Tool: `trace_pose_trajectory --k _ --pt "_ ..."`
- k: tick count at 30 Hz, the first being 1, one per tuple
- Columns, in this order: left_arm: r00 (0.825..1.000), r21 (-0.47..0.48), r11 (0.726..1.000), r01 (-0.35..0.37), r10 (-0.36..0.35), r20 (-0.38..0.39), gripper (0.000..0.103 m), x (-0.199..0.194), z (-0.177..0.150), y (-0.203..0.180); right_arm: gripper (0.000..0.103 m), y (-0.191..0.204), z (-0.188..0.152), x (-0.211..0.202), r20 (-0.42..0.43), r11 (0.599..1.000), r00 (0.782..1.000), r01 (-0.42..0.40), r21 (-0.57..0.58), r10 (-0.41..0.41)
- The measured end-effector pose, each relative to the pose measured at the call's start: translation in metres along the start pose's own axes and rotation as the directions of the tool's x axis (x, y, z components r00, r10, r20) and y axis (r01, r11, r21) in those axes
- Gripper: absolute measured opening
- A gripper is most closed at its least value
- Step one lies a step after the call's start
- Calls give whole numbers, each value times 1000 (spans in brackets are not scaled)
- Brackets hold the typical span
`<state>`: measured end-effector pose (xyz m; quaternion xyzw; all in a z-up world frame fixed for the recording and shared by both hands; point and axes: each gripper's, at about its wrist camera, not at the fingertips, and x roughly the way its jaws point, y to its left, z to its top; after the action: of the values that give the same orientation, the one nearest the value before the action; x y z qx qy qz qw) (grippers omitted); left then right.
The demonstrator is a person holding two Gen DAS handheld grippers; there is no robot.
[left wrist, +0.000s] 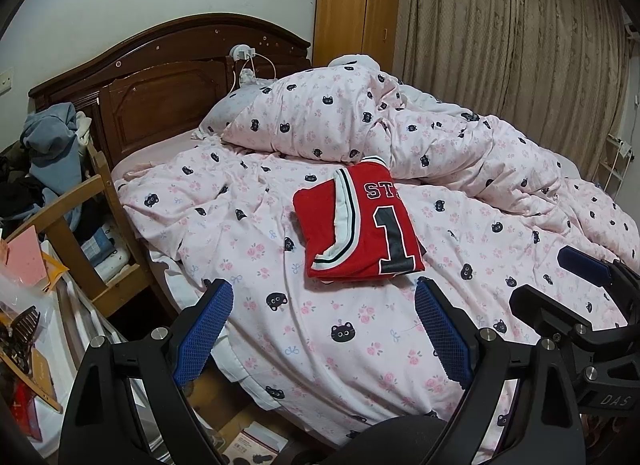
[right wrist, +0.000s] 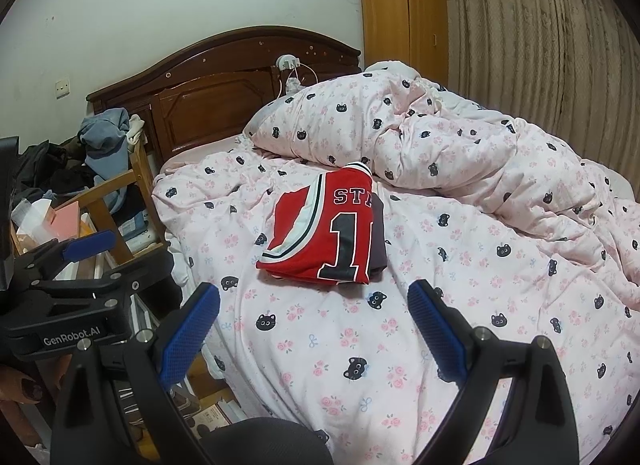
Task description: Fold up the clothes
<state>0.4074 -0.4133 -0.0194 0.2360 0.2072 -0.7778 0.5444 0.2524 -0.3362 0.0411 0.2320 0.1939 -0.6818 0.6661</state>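
**Both grippers empty above the bed, folded jersey ahead**

While my two grippers hover over the near edge of the bed, each has its blue-padded fingers spread wide with nothing between them. My left gripper (left wrist: pixel 324 329) and my right gripper (right wrist: pixel 314 329) both point toward a folded red jersey (left wrist: pixel 360 225), which lies flat on the pink quilt (left wrist: pixel 340 345) printed with black cat faces, near the middle of the bed and well clear of my fingertips. White letters "ST" and a large black "1" show on its top face.

Only the right wrist view reveals a dark grey folded garment (right wrist: pixel 379 233) under the jersey, poking out along its right side. That view also catches my left gripper from the side at the lower left, with a fingertip of my hand (right wrist: pixel 24 385) below it. The left wrist view shows my right gripper (left wrist: pixel 576 289) at its right edge.

Beyond lie a heaped duvet (left wrist: pixel 360 117), a dark wooden headboard (left wrist: pixel 160 77) and a cluttered wooden chair (left wrist: pixel 72 217).
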Motion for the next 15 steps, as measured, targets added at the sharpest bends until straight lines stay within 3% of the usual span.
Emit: trace_pose_trajectory --k 15 --pt "1000 7 1000 -3 3 6 90 -1 -2 -3 97 -7 -4 1 -10 1000 1000 -16 24 16"
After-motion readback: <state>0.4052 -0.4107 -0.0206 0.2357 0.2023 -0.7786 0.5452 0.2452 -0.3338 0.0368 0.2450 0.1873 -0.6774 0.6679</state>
